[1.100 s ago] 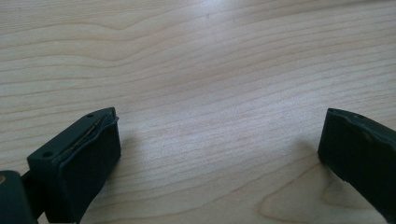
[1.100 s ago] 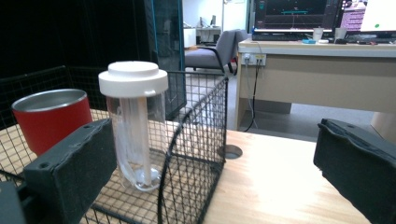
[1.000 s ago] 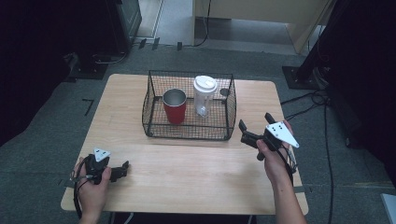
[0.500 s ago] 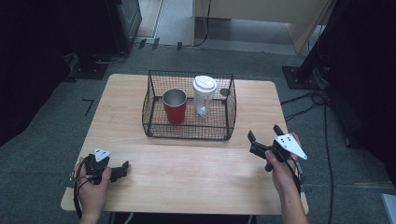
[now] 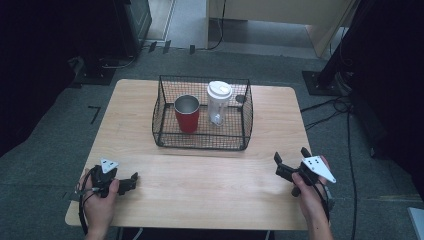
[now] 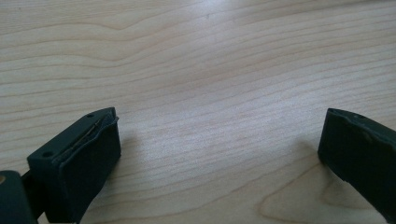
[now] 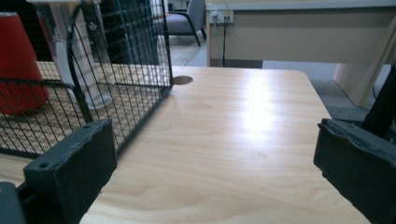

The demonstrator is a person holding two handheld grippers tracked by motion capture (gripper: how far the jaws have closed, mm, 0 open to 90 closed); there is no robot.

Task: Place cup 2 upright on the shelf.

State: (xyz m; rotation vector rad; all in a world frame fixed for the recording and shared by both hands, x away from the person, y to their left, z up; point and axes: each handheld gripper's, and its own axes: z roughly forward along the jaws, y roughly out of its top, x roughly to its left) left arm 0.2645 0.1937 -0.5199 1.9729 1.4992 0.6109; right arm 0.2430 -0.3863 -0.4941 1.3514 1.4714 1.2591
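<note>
A black wire basket [image 5: 202, 142] stands at the middle back of the wooden table [image 5: 200, 190]. It holds a red cup [image 5: 187, 114] on the left and a clear tumbler with a white lid [image 5: 219, 102] on the right, both upright. My left gripper [image 5: 129, 182] rests at the near left corner, open over bare wood [image 6: 219, 140]. My right gripper [image 5: 291, 161] is held near the right edge, open and holding nothing [image 7: 215, 154]. The basket's corner [image 7: 116, 70], the red cup [image 7: 18, 65] and the tumbler [image 7: 79, 56] lie ahead to its left.
A round cable hole [image 5: 240, 98] sits in the tabletop behind the basket. Beyond the table are a beige desk [image 5: 280, 12], a chair [image 7: 187, 18] and a black stand base [image 5: 320, 82]. Cables [image 5: 345, 107] trail on the floor at the right.
My right gripper has moved away from the basket, toward the near right part of the table. The left gripper has stayed where it was.
</note>
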